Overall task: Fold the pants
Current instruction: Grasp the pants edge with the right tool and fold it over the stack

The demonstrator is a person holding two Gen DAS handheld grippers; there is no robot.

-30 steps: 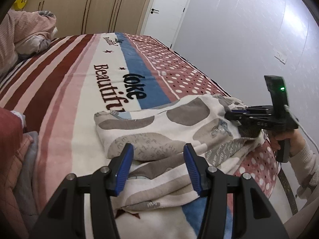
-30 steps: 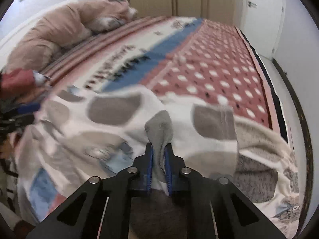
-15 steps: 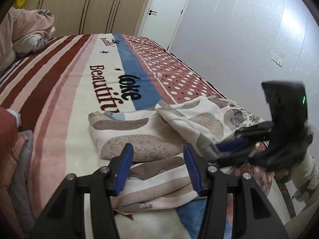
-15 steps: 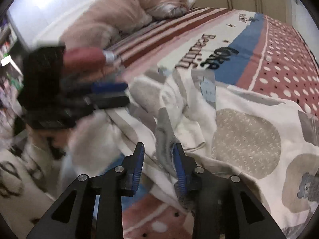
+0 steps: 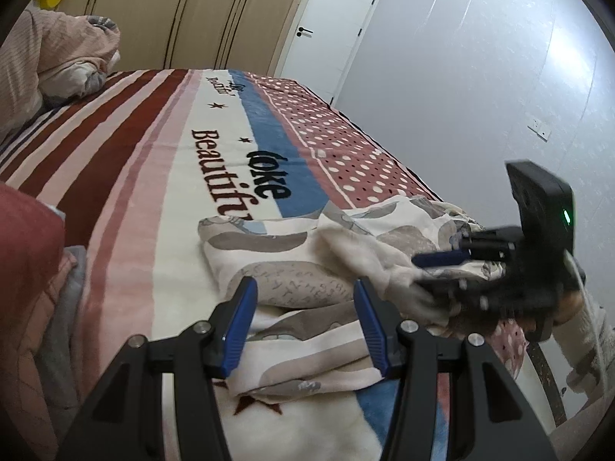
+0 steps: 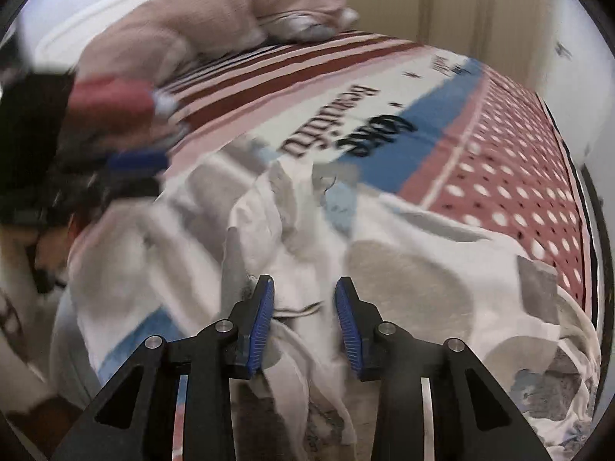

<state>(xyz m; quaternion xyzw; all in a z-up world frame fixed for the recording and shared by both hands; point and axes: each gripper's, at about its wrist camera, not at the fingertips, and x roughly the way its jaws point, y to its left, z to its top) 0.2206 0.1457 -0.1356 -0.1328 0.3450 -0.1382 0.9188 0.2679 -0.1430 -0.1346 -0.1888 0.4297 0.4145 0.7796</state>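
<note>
The pants [image 5: 292,272] are cream with grey blotches and lie rumpled on the bed near its front edge; they also fill the right wrist view [image 6: 403,269]. My left gripper [image 5: 303,296] is open and empty, low over the near part of the pants. My right gripper [image 6: 303,299] is open, its blue pads straddling a loose fold without pinching it. In the left wrist view the right gripper [image 5: 434,269] sits blurred at the right, over the bunched cloth. The left gripper [image 6: 134,169] shows blurred at the left of the right wrist view.
The striped and dotted blanket [image 5: 161,161] covers the bed. A pink duvet [image 6: 215,19] is heaped at the head. Red and grey clothes [image 5: 27,253] lie at the left. Wardrobes [image 5: 184,15], a white door [image 5: 326,30] and a wall [image 5: 480,77] stand beyond.
My right gripper carried a pinch of cloth leftwards over the pants, then opened and let it go. The fold now lies bunched. My left gripper stayed open and nearly still.
</note>
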